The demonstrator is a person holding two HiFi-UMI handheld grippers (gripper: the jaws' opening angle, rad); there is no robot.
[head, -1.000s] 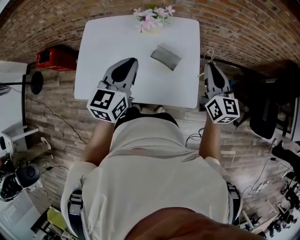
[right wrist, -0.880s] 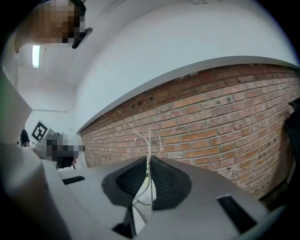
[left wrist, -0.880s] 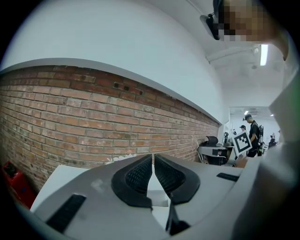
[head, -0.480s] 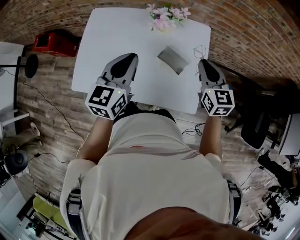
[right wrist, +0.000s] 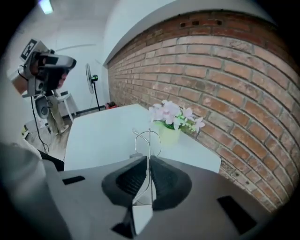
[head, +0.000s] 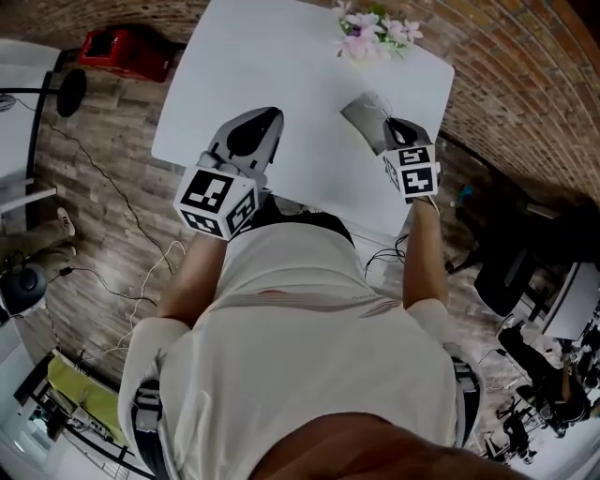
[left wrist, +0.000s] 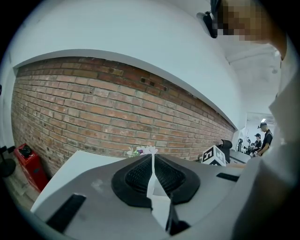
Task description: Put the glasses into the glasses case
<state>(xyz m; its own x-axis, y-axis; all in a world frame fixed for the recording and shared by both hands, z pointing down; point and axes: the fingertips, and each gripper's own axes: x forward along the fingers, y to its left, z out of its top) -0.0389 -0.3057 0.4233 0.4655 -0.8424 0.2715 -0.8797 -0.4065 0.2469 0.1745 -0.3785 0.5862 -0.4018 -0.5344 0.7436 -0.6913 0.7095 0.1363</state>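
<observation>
The grey glasses case [head: 360, 111] lies on the white table [head: 262, 56] near the flowers. My right gripper [head: 390, 126] hovers right over the case's near end and hides part of it. In the right gripper view the gripper [right wrist: 148, 159] is shut on thin wire-framed glasses [right wrist: 149, 138], whose rims stick out past the jaws above the table. My left gripper [head: 262, 118] is over the table's front left, well apart from the case. Its jaws [left wrist: 152, 157] are shut with nothing between them.
A small pot of pink flowers [head: 372, 24] stands at the table's far edge, just beyond the case. A red box [head: 131, 52] sits on the floor to the left. A brick wall [right wrist: 234, 84] runs behind the table. Chairs and cables crowd the floor on the right.
My right gripper has moved from beside the table's right edge inward to over the case, carrying the glasses. The left gripper has kept its place.
</observation>
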